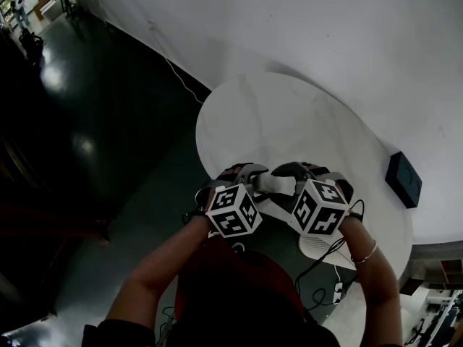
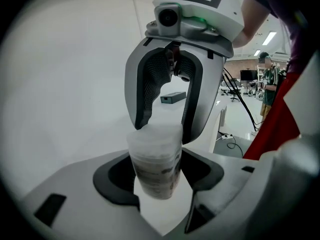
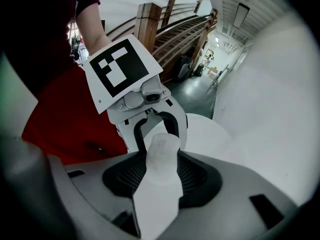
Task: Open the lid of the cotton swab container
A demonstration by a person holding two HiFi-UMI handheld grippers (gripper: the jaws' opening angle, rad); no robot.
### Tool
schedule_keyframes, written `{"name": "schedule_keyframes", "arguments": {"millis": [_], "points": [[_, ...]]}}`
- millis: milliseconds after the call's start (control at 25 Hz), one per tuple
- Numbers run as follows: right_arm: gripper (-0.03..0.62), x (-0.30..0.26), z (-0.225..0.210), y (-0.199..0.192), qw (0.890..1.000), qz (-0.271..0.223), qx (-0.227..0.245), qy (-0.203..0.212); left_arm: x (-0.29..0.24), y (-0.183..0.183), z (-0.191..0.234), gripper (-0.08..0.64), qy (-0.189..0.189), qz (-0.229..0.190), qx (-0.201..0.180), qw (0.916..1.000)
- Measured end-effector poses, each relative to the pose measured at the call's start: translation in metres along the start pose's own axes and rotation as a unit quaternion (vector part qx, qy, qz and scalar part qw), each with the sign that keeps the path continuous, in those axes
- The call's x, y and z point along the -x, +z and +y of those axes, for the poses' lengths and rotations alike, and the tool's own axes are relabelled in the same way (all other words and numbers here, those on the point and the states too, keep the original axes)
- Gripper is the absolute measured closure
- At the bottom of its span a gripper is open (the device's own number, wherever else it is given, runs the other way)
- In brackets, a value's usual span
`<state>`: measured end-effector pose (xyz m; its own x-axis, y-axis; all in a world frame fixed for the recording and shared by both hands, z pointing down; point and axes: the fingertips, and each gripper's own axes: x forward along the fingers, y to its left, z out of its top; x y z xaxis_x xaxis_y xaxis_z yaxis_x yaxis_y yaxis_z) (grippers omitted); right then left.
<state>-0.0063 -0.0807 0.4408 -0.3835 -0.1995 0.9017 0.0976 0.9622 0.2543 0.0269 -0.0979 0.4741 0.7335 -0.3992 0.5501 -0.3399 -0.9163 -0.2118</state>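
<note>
Clamped with the left gripper on the cotton swab container, jaws shut round the printed body. Pinched at the far end with the right gripper, jaws closed on the frosted lid, straight ahead of the left jaws and nose to nose with them. Held up off the white table, close in front of the person. Lid still seated, by the look of it. Likely risks: slipping off the smooth lid if pulled with too shallow a bite; twisting the body out of the left jaws, gripped only on a narrow band; popping free suddenly and flinging swabs onto the table below; squeezing the lid too hard and binding it to the rim. Best pulled straight along the axis, away from the left gripper, not sideways. No telling whether snap or screw fit.
</note>
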Motion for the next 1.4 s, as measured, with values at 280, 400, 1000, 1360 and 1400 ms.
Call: {"name": "schedule_keyframes", "arguments": {"millis": [280, 400, 1000, 1360, 1400], "points": [[0.393, -0.002, -0.003, 0.0, 1.0, -0.001, -0.002, 0.006, 0.0, -0.001, 0.003, 0.282, -0.003, -0.007, -0.004, 1.0], [0.393, -0.003, -0.006, -0.001, 1.0, -0.001, -0.003, 0.008, -0.002, -0.001, 0.005, 0.282, -0.003, -0.01, -0.006, 0.9999], [0.394, 0.001, -0.015, -0.009, 0.998, -0.02, -0.027, 0.049, -0.011, 0.002, 0.011, 0.288, -0.004, -0.02, -0.047, 0.9987], [0.396, 0.009, -0.036, -0.019, 1.0, -0.006, -0.002, -0.011, -0.012, 0.002, 0.023, 0.296, 0.006, -0.027, -0.025, 0.9993], [0.399, 0.011, -0.04, -0.022, 1.0, -0.006, -0.005, -0.018, -0.012, 0.001, 0.024, 0.299, 0.005, -0.027, -0.02, 0.9994]]}}
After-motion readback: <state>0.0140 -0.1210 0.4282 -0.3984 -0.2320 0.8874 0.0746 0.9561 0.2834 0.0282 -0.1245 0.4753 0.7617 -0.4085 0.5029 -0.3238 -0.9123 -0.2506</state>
